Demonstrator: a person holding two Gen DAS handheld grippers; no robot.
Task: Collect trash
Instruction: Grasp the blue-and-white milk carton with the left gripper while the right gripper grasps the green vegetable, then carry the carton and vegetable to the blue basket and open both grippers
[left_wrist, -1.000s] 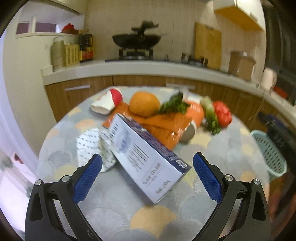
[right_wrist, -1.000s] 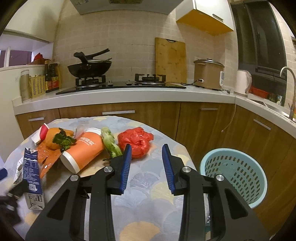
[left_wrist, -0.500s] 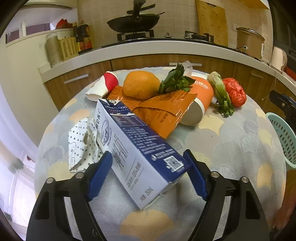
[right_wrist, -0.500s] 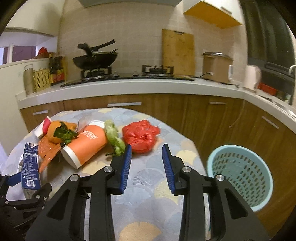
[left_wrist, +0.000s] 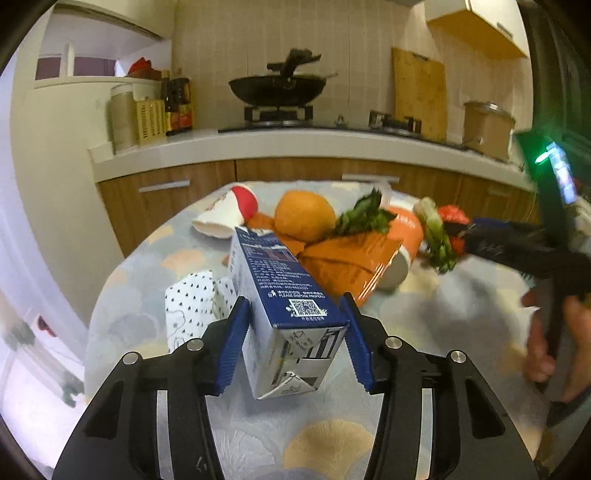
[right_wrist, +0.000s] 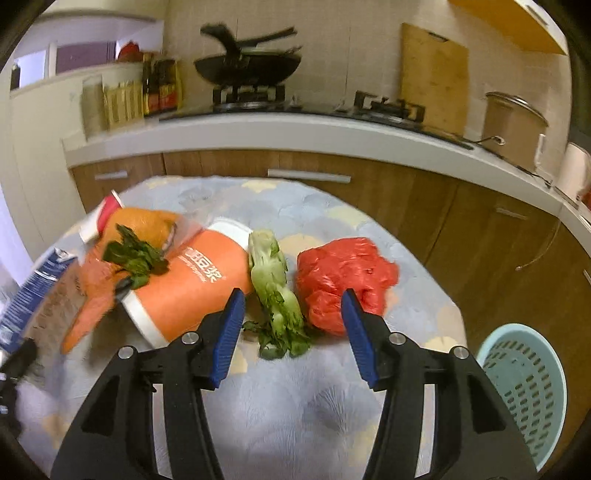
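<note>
A blue and white milk carton (left_wrist: 284, 295) sits between the blue pads of my left gripper (left_wrist: 295, 343). The jaws are closing and both pads press its sides; the near end is raised off the table. The carton (right_wrist: 33, 291) also shows at the left edge of the right wrist view. My right gripper (right_wrist: 293, 332) is opening, with nothing between its pads. It hovers just short of a green vegetable stalk (right_wrist: 275, 288), between a lying orange cup (right_wrist: 192, 280) and a crumpled red bag (right_wrist: 343, 277).
On the round patterned table (right_wrist: 314, 406) also lie an orange fruit (left_wrist: 304, 216), an orange wrapper (left_wrist: 347, 266), a red and white paper cup (left_wrist: 225, 214) and spotted paper (left_wrist: 188, 310). A pale blue basket (right_wrist: 524, 387) stands beside the table at the right. A hand (left_wrist: 546, 343) is at right.
The left jaws closed from wide open onto the carton, and its near end came up. The right gripper swung left toward the vegetable and red bag, and its jaws spread apart.
</note>
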